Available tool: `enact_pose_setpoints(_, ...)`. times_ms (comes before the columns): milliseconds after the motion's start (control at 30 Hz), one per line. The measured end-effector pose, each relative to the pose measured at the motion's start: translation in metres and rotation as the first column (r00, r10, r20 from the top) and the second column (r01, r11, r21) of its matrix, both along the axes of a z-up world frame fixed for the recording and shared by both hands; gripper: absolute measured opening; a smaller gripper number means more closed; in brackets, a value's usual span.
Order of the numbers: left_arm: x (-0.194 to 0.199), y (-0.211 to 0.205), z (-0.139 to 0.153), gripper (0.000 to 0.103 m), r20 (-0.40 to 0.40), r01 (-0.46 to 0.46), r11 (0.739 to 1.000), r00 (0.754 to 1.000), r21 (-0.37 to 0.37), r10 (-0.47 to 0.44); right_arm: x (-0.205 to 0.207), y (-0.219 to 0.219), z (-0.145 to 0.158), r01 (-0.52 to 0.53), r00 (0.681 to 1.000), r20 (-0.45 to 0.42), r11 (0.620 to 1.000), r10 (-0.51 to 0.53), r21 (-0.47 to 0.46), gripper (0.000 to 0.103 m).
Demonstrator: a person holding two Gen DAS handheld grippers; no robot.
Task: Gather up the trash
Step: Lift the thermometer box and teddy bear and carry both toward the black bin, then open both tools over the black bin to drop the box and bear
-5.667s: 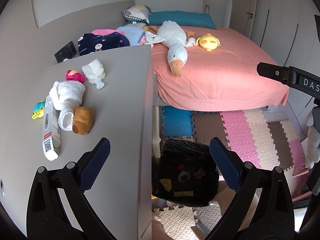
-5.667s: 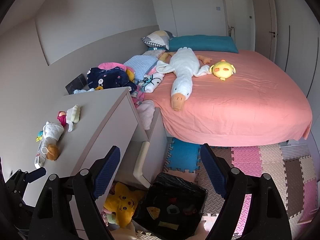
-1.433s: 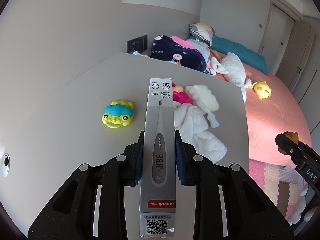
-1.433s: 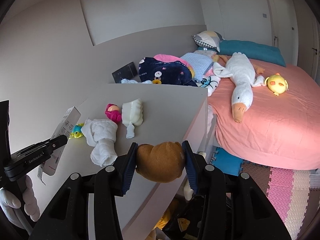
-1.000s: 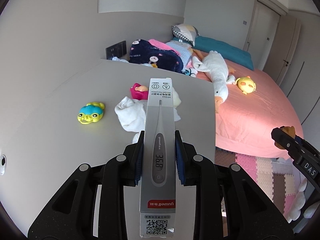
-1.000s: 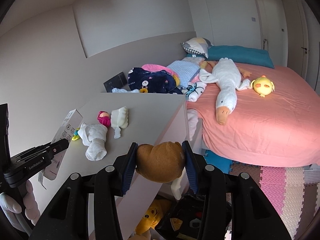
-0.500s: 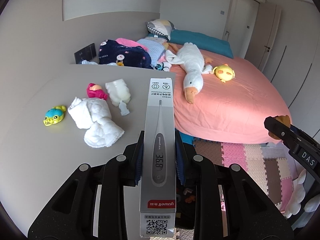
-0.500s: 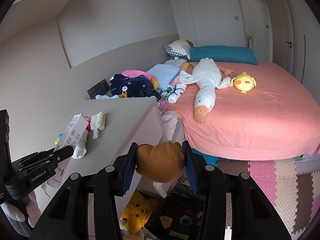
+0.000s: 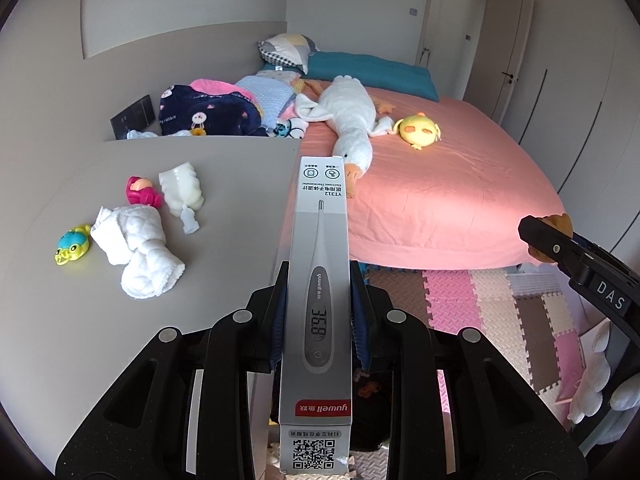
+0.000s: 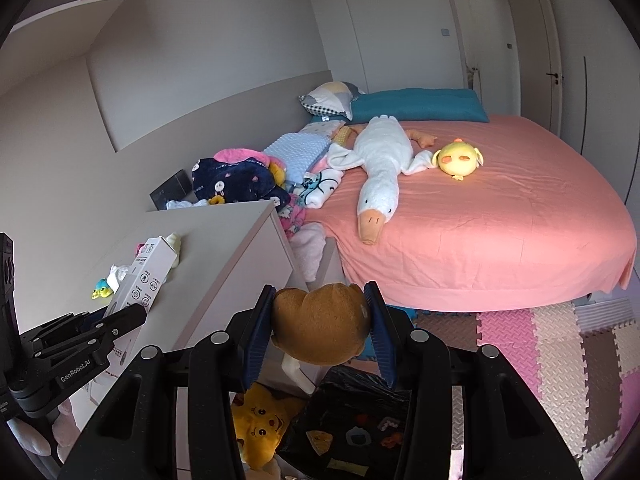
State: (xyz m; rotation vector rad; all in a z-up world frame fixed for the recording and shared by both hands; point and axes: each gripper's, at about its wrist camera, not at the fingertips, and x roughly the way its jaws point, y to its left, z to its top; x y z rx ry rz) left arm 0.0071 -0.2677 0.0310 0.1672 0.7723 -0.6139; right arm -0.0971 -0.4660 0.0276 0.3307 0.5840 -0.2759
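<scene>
Left gripper (image 9: 316, 320) had its jaws clamped narrow on the long sides of a grey thermometer box (image 9: 318, 292), gripped near mid-length so the box stuck out forward without sagging. It hung just past the worktop's (image 9: 224, 184) bed-side edge, apparently on its way to the bin. Right gripper (image 10: 320, 326) had its jaws about half apart and pressed on a brown plush lump (image 10: 322, 328), squeezed from both sides since soft stuff needs a pinch to stay put. It hung off the worktop's front corner, above the black trash bag (image 10: 352, 436) on the floor by the foam mats (image 10: 560, 352). Judged step: carry both items to the bag, then drop.

Left on the worktop, well back from the bed-side edge: white cloth bundle (image 9: 134, 246), pink toy (image 9: 142, 192), white squeeze bottle (image 9: 182, 194), and a blue-yellow toy (image 9: 72, 244) nearest the wall-side edge. Probably not trash, hence left there. The yellow plush (image 10: 260, 424) lay on the floor, touching the bag's side.
</scene>
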Motion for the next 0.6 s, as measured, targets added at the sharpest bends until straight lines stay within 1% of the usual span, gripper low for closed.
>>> enact_pose_setpoints(333,-0.016,-0.031,-0.004,0.027,-0.012,0.085,0.996,0.996,0.014,-0.085,-0.013,-0.021,-0.001,0.053,0.998,-0.026,0.999,-0.054,-0.010,0.047)
enact_pose_setpoints(600,-0.027,-0.054,-0.013,0.027,-0.029,0.152,0.988,0.988,0.036,-0.151,-0.019,-0.037,-0.005,0.095,0.995,-0.031,0.995,-0.095,0.008,0.047)
